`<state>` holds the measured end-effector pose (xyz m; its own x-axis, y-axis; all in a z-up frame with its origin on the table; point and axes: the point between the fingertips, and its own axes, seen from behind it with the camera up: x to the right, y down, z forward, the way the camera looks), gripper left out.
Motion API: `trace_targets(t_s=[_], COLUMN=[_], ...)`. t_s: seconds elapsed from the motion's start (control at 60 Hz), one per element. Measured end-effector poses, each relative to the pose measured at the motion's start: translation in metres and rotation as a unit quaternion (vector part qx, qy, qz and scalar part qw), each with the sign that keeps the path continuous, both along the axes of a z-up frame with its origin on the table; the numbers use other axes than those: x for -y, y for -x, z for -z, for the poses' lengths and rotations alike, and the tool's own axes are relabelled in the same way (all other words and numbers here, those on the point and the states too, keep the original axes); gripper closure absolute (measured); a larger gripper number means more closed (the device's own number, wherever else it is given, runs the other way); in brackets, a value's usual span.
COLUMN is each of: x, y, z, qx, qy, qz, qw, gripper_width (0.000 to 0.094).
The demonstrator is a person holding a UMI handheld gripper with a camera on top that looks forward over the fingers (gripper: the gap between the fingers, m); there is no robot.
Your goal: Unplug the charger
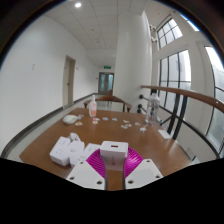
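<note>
Gripper (pixel 114 172): your two white fingers sit low in the view with magenta pads (pixel 97 164) on their inner faces; they are clamped on the charger, one pad against each side.
Charger (pixel 114 155): a small white box, smooth and matte, squarish with softened corners, a dark mark on its upper face. It sits between your fingers, over the near edge of the table. Whether it is seated in a socket you cannot tell; its lower part is hidden by the fingers.
Table (pixel 100 135): brown wood-look top, smooth, with a curved outline.
White blocks (pixel 67 151): a cluster of rounded white plastic units, lying on the table just beside the charger.
Bottle (pixel 92 107): pale pink, upright, well beyond your fingers.
Small white items (pixel 130 124): scattered flat pieces on the far half of the table; too small to tell.
Column (pixel 130 60): broad, round, white, plain surface, behind the table.
</note>
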<state>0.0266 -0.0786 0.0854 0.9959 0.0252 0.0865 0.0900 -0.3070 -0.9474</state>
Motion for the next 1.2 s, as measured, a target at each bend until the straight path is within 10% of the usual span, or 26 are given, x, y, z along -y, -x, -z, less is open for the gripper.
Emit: trace_targets(t_s=[0.283,0.45,0.617,1.2], x=[-0.016,-0.026,-0.026,0.066], y=[-0.022,-0.016,-0.008,-0.011], z=[0.069,0.077,0.085,-0.015], qx=[-0.041,-0.045,-0.058,-0.014], qy=[0.083,0.092,0.103,-0.025], qz=[0.003,-0.004,-0.012,-0.003], qw=[0.996,0.995,0.993,1.000], gripper_width=[0.0721,0.0552,0.0038,0.0092])
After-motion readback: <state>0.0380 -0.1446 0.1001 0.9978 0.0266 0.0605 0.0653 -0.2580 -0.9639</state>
